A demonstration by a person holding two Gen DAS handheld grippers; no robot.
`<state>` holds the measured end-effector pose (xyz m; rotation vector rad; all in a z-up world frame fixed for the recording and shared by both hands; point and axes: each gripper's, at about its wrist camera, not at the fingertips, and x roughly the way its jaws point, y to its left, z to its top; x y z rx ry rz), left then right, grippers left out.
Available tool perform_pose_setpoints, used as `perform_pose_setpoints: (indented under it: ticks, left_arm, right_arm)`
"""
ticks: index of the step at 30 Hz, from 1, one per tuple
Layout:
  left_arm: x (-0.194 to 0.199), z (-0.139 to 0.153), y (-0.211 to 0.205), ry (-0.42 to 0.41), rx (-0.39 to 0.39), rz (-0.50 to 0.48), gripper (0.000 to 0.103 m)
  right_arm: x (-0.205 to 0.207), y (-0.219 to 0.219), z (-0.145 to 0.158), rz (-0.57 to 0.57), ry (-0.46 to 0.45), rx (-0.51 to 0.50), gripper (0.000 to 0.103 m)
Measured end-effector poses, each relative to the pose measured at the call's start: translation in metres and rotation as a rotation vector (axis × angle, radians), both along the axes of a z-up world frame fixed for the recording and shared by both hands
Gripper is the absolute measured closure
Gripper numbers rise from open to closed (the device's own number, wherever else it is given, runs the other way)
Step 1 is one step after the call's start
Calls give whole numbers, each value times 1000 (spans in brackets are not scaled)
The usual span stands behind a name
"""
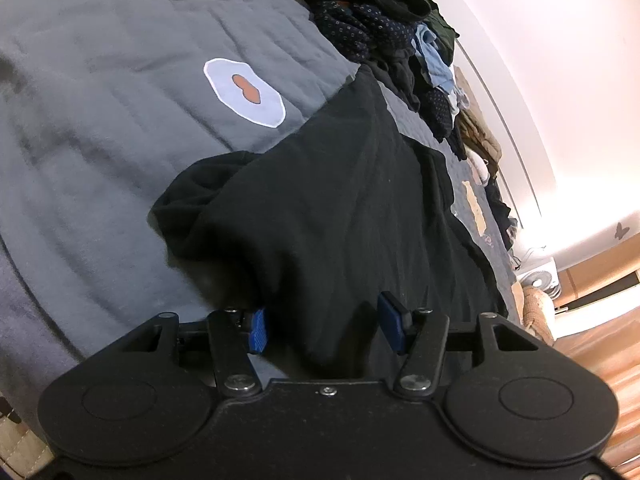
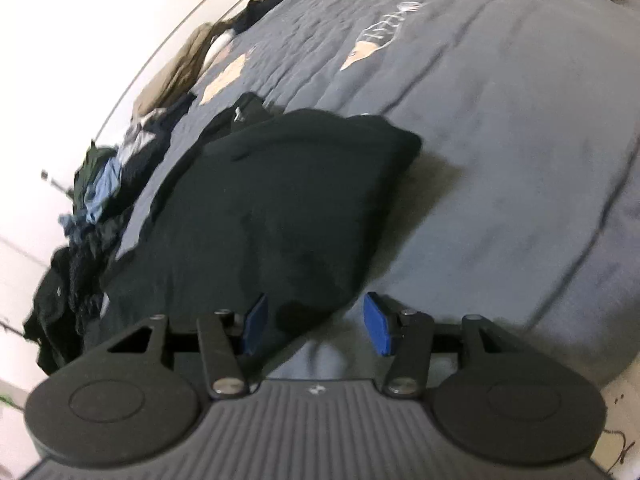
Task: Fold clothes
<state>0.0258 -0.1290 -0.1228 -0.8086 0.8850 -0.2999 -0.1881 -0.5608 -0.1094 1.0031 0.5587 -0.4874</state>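
**Both claws spread over a half-folded black garment**

The left gripper (image 1: 322,326) hangs low over the near edge of the black garment (image 1: 340,208), its blue pads (image 1: 258,330) standing apart. Dark cloth lies in the gap, but neither pad presses on it, so the claw reads as released. The right gripper (image 2: 316,326) is likewise spread: a corner of the same black garment (image 2: 272,216) reaches in beside its left pad, while the quilt shows through the rest of the gap. It grasps nothing.

The garment lies on the grey quilt (image 1: 100,128) of a bed, already doubled into a thick, roughly rectangular slab. A loose bunch of cloth spills out at its left side in the left wrist view.

Beyond it, along the wall, sits a heap of unfolded clothes (image 1: 404,40), dark and pale blue pieces tangled together.

The likely trouble lies in the next grip. Should either claw close on only the top layer, a lift would peel the fold open. The spilled bunch could also drag and skew the edges. The right claw, set at a mere corner, might clench on quilt instead of garment.

No basket, box or other container shows in either view.
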Motion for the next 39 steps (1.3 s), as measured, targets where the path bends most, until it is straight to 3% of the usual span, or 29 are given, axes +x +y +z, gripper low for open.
perform_pose_setpoints:
  ticks: [5, 11, 16, 18, 19, 20, 22, 25, 28, 30, 32, 33, 34, 39]
  left_arm:
    - [1, 0, -1, 6, -5, 12, 49]
    - [2, 1, -2, 0, -8, 23, 49]
    - [1, 4, 3, -29, -17, 41, 74]
    - [1, 7, 6, -44, -29, 49, 77]
    - [1, 7, 6, -46, -31, 50, 77]
    - [1, 8, 6, -49, -33, 50, 77]
    - [2, 7, 4, -42, -24, 49, 76]
    - [7, 4, 2, -23, -11, 52, 71]
    - [10, 3, 0, -23, -5, 49, 66]
    - [11, 3, -1, -29, 2, 44, 68]
    - [11, 3, 0, -38, 7, 38, 73]
    - [11, 4, 1, -46, 9, 36, 80]
    - [10, 6, 2, -52, 8, 33, 86]
    - [6, 17, 11, -86, -18, 10, 92]
  right_arm:
    - [2, -10, -13, -62, -44, 63, 48]
    - [12, -14, -7, -99, -106, -21, 47]
    - [12, -26, -15, -152, -187, 52, 47]
    - [8, -29, -17, -173, -224, 77, 54]
    - [6, -29, -16, -183, -240, 73, 66]
    - [6, -28, -14, -182, -253, 65, 71]
    - [8, -26, -10, -164, -273, 54, 70]
    - [15, -25, -16, -161, -236, 67, 56]
    - [21, -25, -22, -156, -217, 86, 56]
    - [25, -22, -19, -141, -206, 53, 62]
    - [24, -21, -17, -139, -203, 48, 87]
    - [23, -20, -16, -139, -203, 48, 91]
    - [22, -20, -14, -140, -204, 54, 93]
    - [12, -18, -4, -135, -264, 104, 97]
